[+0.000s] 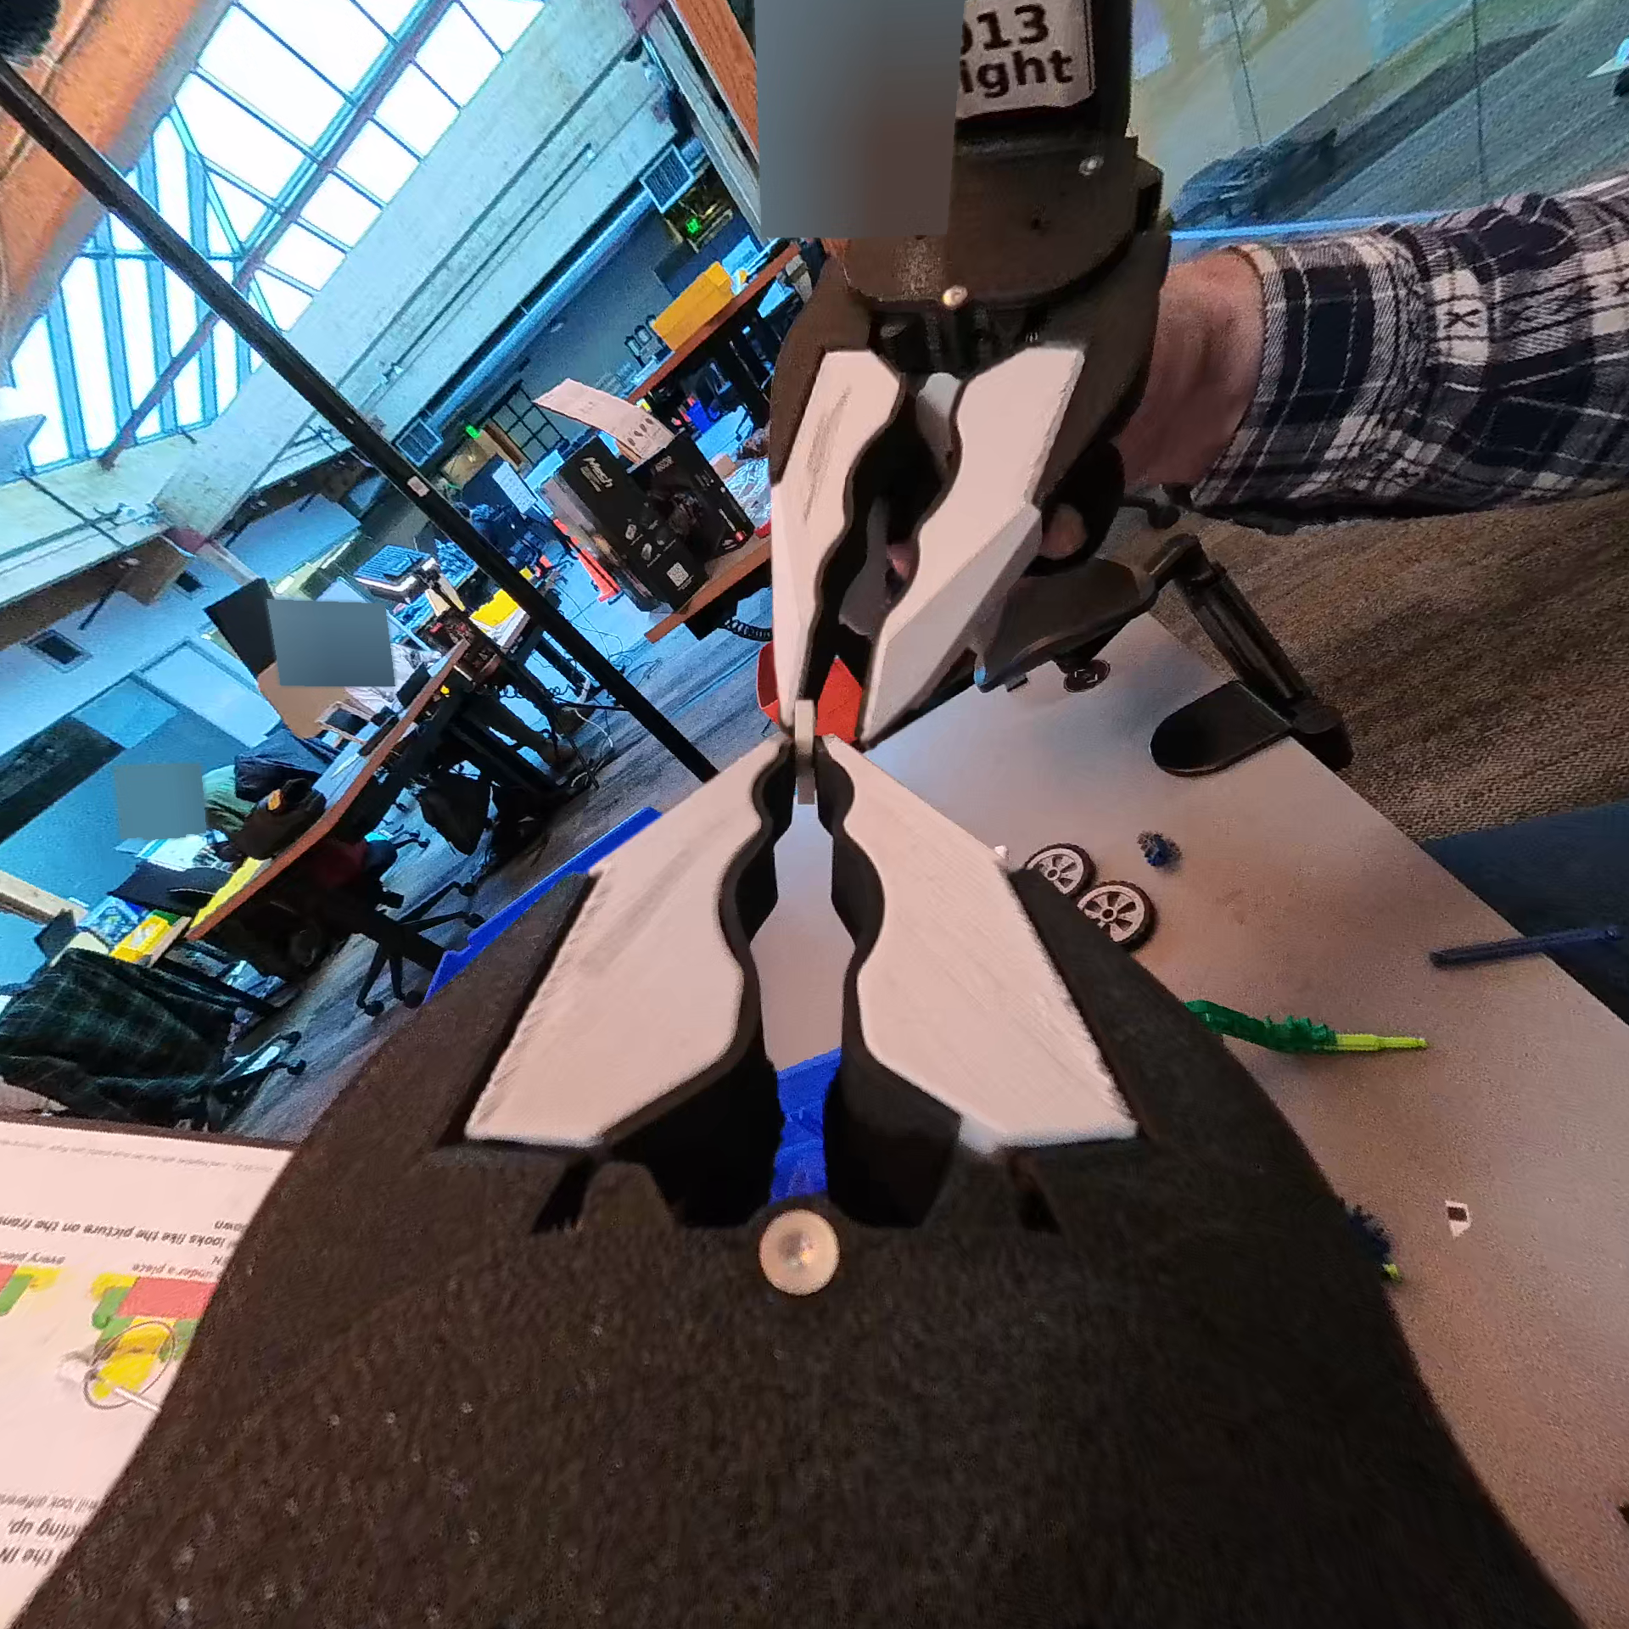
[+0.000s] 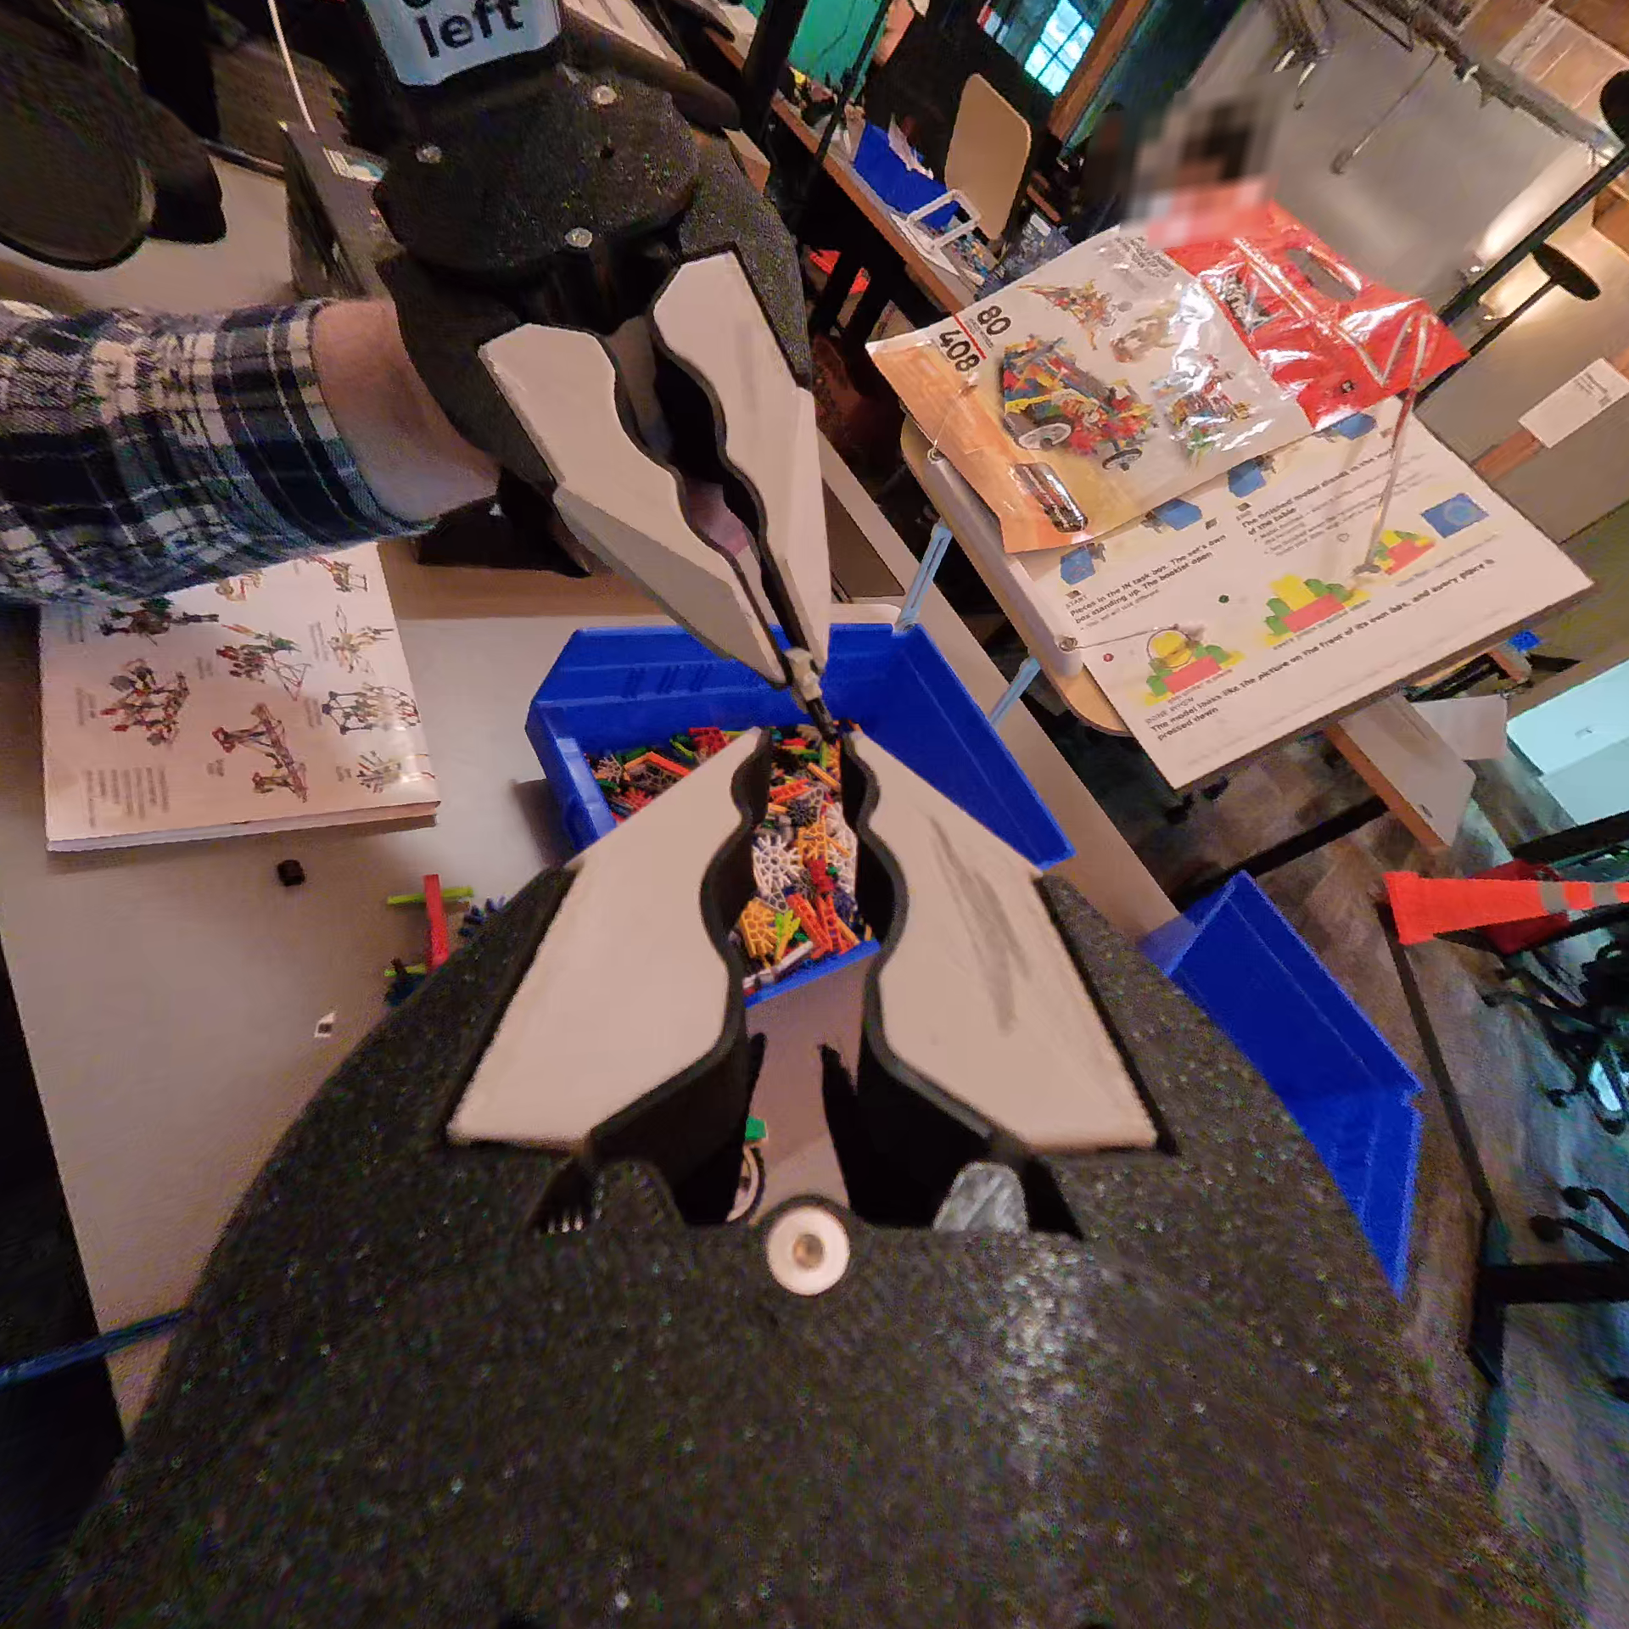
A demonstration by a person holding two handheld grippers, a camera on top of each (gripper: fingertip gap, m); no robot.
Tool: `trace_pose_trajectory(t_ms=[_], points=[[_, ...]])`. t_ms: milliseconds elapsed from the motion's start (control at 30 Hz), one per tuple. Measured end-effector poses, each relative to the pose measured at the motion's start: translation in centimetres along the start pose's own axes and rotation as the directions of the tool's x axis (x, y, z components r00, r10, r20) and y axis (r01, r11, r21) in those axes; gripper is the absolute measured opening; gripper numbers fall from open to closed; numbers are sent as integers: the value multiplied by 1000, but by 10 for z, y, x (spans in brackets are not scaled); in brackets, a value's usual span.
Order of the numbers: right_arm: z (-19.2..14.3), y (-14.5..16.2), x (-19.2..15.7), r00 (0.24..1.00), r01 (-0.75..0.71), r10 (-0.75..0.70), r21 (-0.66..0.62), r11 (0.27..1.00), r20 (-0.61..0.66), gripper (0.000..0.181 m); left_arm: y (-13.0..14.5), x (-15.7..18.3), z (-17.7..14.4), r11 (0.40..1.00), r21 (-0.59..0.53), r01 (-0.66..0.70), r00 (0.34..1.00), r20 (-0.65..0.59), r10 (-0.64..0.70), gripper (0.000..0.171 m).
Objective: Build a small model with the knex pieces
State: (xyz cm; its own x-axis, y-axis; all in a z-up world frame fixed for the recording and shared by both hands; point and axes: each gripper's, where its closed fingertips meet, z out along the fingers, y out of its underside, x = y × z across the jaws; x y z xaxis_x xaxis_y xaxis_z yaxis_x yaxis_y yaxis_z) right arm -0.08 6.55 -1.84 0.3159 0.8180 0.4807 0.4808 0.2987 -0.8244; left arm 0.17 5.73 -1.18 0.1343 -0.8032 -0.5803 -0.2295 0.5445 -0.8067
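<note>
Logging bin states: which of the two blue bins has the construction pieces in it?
The blue bin beneath the meeting gripper tips, heaped with colourful pieces. The other blue bin, at the table's right edge, lies tipped, showing none.

Both grippers: black speckled bodies w/ pale grey fingers [image 1: 970, 996]. Small piece [image 1: 805, 749] pinched betw. the tips: light grey. Sleeve [image 1: 1428, 353]: navy/white plaid. Counter [image 1: 1322, 1234]: light grey. Bin [image 2: 926, 696]: bright blue, holding multicolour bits, i.e. orange, yellow, green, white. Wheels [image 1: 1089, 890]: black w/ white spokes. Bag [image 2: 1305, 308]: red and clear. Booklet [image 2: 229, 696]: white w/ coloured figures.
</note>
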Motion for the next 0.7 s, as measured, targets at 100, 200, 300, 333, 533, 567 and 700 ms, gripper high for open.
trace_pose_trajectory(t_ms=[100,200,300,333,533,567,700], points=[[2,7,6,998,34,-36,-48,998,-48,20,-1,2,-1,1000,9,6,1000,-12,-6,1],[2,3,4,996,77,-79,-44,996,-50,18,-3,3,-2,1000,17,9,1000,-21,-9,1],[3,1,1,992,119,-121,-52,992,-45,14,-1,6,0,1000,3,2,999,-33,-2,1],[4,1,1,990,134,-137,-58,989,-45,10,0,7,1,1000,-3,-3,999,-33,3,1],[4,2,1,983,174,-179,-91,980,-51,3,1,5,3,1000,-15,-17,1000,-12,16,2],[4,0,2,983,166,-172,-89,982,-65,2,0,3,3,1000,-11,-15,1000,3,15,1],[6,-1,15,981,100,-115,-99,990,-158,0,1,-11,8,1000,-21,-20,994,111,22,2]])
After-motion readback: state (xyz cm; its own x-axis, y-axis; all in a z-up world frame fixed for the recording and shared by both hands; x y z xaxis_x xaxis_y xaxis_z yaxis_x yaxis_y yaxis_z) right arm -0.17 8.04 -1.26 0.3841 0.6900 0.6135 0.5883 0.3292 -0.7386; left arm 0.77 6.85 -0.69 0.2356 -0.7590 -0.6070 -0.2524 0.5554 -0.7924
